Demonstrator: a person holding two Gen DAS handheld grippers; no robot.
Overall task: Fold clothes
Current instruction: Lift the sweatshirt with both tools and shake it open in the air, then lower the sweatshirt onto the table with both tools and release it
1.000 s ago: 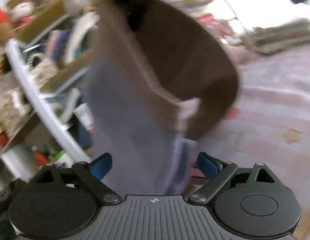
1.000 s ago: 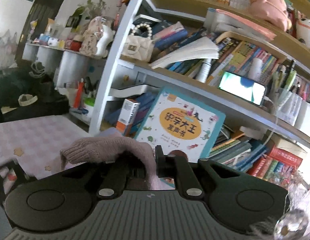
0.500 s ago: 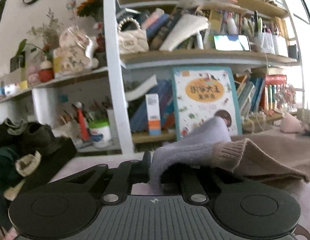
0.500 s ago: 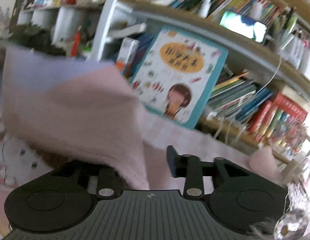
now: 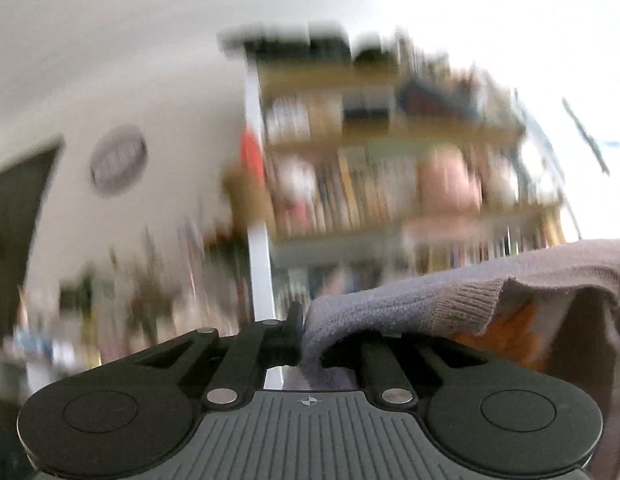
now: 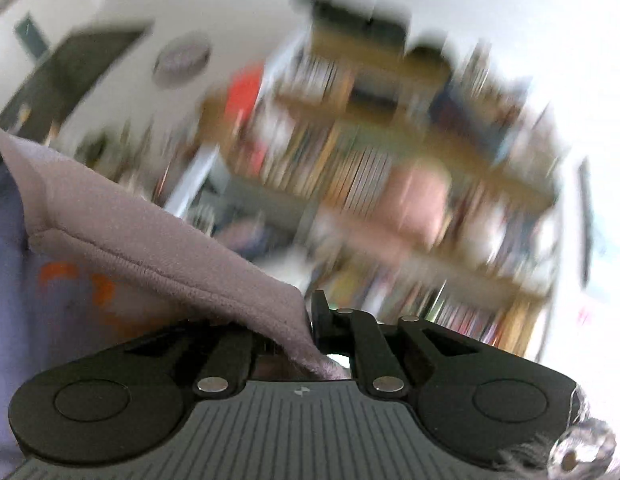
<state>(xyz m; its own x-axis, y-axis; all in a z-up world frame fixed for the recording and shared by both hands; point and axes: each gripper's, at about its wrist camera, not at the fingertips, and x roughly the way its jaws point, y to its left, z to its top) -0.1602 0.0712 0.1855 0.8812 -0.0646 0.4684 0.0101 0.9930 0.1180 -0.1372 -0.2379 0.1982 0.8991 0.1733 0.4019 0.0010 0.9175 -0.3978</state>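
Step in hand, by judgement: garment raised clear by both grippers, spread between them ahead of fold.

Left gripper (image 5: 306,334): jaws closed tight on lilac sweater (image 5: 389,300); ribbed cuff (image 5: 465,308) beside grip, cloth running off to right of frame.

Right gripper (image 6: 310,330): jaws closed tight on seamed edge of same sweater, cloth running to left of frame; orange print (image 6: 102,288) visible at lower left.

Pose: both grippers tilted upward toward bookshelf (image 5: 389,184) and ceiling; background heavily blurred.

Next move calls for: keeping both grips firm, edge taut and level, then laying garment flat on counter. Counter not in view.
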